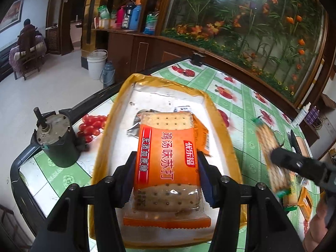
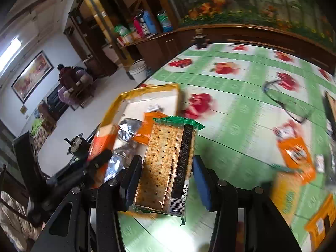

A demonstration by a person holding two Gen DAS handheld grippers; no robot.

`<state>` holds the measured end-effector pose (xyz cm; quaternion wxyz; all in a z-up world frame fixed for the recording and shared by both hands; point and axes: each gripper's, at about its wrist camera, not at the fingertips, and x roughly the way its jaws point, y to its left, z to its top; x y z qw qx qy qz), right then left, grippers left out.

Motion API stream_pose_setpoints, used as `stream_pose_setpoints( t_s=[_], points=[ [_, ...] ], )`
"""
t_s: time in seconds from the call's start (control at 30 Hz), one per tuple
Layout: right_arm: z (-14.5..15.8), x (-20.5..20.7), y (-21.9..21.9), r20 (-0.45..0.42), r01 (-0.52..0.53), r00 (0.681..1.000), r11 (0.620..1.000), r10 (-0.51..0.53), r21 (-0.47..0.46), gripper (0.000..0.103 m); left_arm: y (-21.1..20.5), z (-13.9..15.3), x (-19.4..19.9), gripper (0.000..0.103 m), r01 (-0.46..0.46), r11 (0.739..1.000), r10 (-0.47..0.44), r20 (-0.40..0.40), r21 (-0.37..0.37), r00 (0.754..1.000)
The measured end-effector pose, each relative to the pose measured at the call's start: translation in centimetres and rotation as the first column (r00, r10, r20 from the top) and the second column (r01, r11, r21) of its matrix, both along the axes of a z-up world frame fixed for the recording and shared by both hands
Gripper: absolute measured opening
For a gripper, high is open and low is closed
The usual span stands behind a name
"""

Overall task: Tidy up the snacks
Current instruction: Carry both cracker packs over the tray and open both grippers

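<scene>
Orange cracker packet [image 1: 167, 163] clamped between both pads of the left gripper [image 1: 166, 161], long axis running straight away from the camera, clear window end with crackers nearest and farthest, printed orange band across the middle. Held just above a shallow cardboard tray [image 1: 220, 113] with yellow-taped rim, over its near half. Inside the tray, beyond the held packet, a crumpled silver wrapper [image 1: 134, 129] and another orange packet [image 1: 201, 134]. Left of the tray, a dark cylindrical motor [image 1: 56, 142] standing upright on the green fruit-print tablecloth [image 1: 247, 105]. Green-edged cracker packet [image 2: 168, 168] gripped at its sides by the right gripper [image 2: 167, 174], jaws part-way open around it, long axis also pointing away from the camera, barcode strip along its right side, hovering right of the tray and near its corner. Only from the left wrist: the right gripper's packet seen edge-on, blurred, to the right of the tray, plus part of a hand [image 1: 317, 229] at the lower right. Only from the right wrist: more loose orange packets [image 2: 296, 153] lying well to the right of the tray, and the tray's far corner.
</scene>
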<state>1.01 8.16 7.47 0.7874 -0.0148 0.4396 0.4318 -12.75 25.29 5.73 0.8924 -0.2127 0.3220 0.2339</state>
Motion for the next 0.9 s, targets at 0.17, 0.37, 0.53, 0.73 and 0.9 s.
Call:
stream_pose_setpoints(
  t_s=[0.17,0.37,0.53,0.73,0.9],
  points=[
    [-0.3,0.7,5.2,-0.014,-0.049,0.999,0.999,0.049,-0.021,0.053,0.8,-0.5,-0.1,0.053,-0.017,1.0,0.017,-0.014,0.0,1.0],
    [-1.4,2.7,11.4,-0.016,-0.09,0.996,0.993,0.089,-0.071,0.053,1.4,-1.5,0.3,0.053,-0.022,1.0,0.022,-0.032,-0.012,0.999],
    [-2.8,3.8,15.3,-0.007,-0.105,0.994,0.986,0.105,-0.128,0.053,1.5,-2.1,0.6,0.053,-0.015,1.0,0.015,-0.045,-0.017,0.999],
    [-3.9,4.8,17.5,-0.007,-0.094,0.996,0.984,0.094,-0.152,0.053,1.5,-2.3,0.8,0.053,-0.019,1.0,0.019,-0.051,0.0,0.998],
    [-4.4,5.4,18.1,-0.043,-0.102,0.994,0.986,0.097,-0.135,0.053,1.3,-2.4,0.9,0.053,-0.017,1.0,0.018,-0.053,0.004,0.998]
  ],
)
